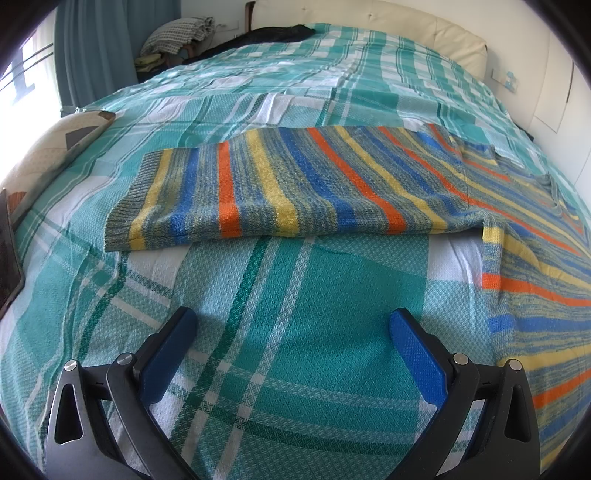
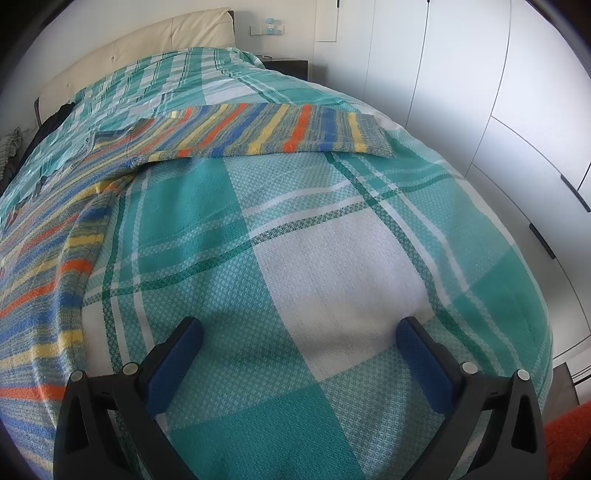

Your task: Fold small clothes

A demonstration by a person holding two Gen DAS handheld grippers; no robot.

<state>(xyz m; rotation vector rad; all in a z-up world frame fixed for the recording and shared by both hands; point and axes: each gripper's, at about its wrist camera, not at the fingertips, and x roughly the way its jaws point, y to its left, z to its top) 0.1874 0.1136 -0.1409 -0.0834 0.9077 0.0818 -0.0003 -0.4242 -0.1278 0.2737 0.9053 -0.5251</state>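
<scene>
Sweater (image 1: 303,184): a striped knit in blue, orange, yellow and grey-green is laid flat on the bed; in the left wrist view one sleeve is stretched out to the left, ending in a ribbed cuff (image 1: 127,206), while the body is spread to the right and toward the near edge.
Sweater, right wrist view: the same garment (image 2: 55,266) is seen along the left side, with the other sleeve (image 2: 280,133) extended to the right at the far part of the bed.
Bedspread (image 1: 295,332): a teal, white and green plaid cover is spread over the whole bed, and the sweater is carried on it.
Left gripper (image 1: 291,330): the blue-padded fingers are held wide apart above bare bedspread, near the sleeve's lower edge but apart from it; nothing is held.
Right gripper (image 2: 299,338): the fingers are likewise spread wide above a white square of the plaid, to the right of the sweater body and nearer than the sleeve; nothing is clasped.
Headboard (image 1: 406,26): a cream padded panel is seen at the far end of the bed.
Wardrobe (image 2: 461,74): white doors are seen to the right of the bed.
Curtain (image 1: 92,48): a blue drape is hung at the far left.
</scene>
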